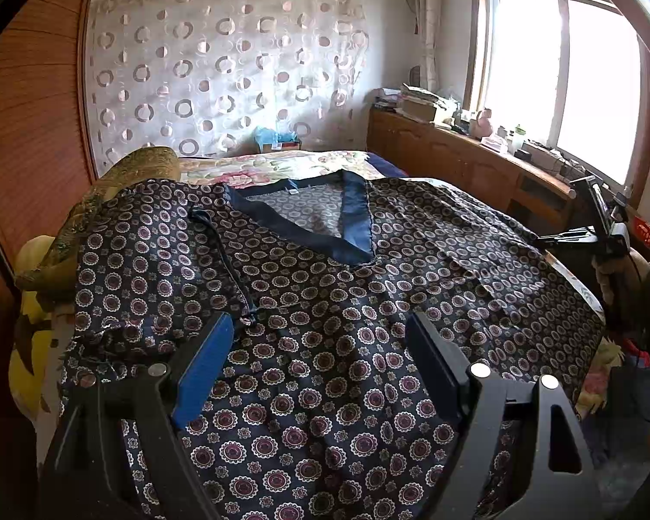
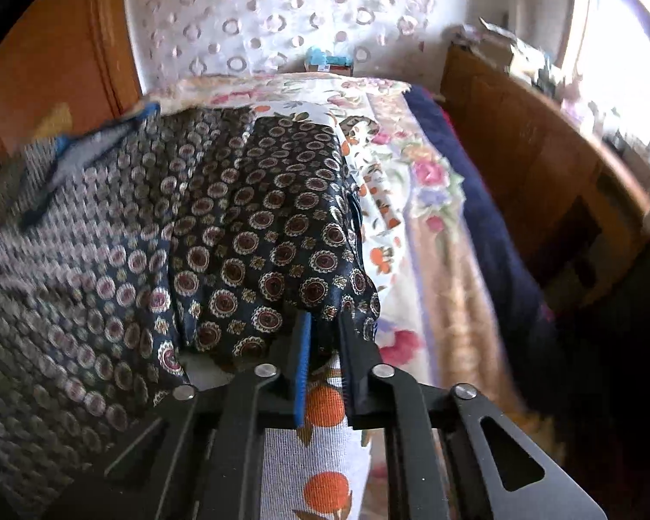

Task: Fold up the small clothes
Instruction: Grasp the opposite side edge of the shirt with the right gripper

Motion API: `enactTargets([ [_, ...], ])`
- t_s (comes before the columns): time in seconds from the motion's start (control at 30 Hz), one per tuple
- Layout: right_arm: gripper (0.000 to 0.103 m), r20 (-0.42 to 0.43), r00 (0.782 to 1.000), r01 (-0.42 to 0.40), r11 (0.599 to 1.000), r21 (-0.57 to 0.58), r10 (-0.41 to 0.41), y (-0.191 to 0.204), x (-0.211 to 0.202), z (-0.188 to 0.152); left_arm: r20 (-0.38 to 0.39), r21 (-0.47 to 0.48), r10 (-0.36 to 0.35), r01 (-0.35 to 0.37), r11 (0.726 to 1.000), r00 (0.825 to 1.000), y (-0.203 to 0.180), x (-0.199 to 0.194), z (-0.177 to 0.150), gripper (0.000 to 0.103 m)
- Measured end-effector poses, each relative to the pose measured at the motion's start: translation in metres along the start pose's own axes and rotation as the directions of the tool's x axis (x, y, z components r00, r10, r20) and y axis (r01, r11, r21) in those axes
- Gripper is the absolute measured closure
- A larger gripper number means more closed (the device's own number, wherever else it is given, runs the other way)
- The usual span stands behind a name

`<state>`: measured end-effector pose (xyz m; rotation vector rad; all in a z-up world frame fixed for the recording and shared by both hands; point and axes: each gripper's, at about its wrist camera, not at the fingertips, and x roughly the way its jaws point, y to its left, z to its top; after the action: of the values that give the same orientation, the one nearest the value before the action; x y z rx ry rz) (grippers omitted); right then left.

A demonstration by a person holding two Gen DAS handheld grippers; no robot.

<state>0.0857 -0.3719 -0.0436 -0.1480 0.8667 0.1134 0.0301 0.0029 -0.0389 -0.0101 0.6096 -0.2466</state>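
Observation:
A dark navy garment (image 1: pixel 325 303) with a ring-and-flower print and a blue V collar (image 1: pixel 351 225) lies spread over the bed. My left gripper (image 1: pixel 320 329) hovers just above its lower middle, jaws wide apart, nothing between them. In the right wrist view my right gripper (image 2: pixel 325 325) is shut on the edge of the garment's side flap (image 2: pixel 273 251), which rises from the bedsheet in a fold. Much of the cloth to the left is blurred. My right gripper also shows at the garment's right side in the left wrist view (image 1: pixel 602 225).
A floral bedsheet (image 2: pixel 411 182) covers the bed, with a navy blanket edge (image 2: pixel 489 225) along its right. A wooden cabinet (image 1: pixel 468 160) loaded with clutter runs under the window. Wood panelling (image 1: pixel 26 130) stands on the left, with a yellow-green pillow (image 1: pixel 143 169) beside it.

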Motion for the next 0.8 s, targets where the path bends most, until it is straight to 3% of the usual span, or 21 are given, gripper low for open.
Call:
enactTargets([
  [0.2,0.1,0.066,0.997,0.031,0.999,-0.039,-0.028,0.018,-0.011,0.011,-0.005,-0.004,0.002,-0.002,1.0,1.0,-0.001,0.001,0.0,0.021],
  [0.47,0.1,0.197,0.976,-0.081,0.994,-0.07,0.093,0.061,-0.046,0.029,-0.005,-0.008,0.003,-0.003,1.0,1.0,0.0,0.001,-0.001,0.021],
  [0.63,0.1,0.153,0.97,-0.171,0.976,-0.132,0.191,0.102,-0.042,0.014,-0.002,-0.014,-0.004,0.004,1.0,1.0,0.0,0.0,-0.003,0.021],
  [0.8,0.1,0.083,0.975,-0.196,0.971,-0.134,0.208,0.117,-0.019,-0.003,-0.002,-0.017,-0.009,0.009,1.0,1.0,-0.001,-0.001,-0.004,0.021],
])
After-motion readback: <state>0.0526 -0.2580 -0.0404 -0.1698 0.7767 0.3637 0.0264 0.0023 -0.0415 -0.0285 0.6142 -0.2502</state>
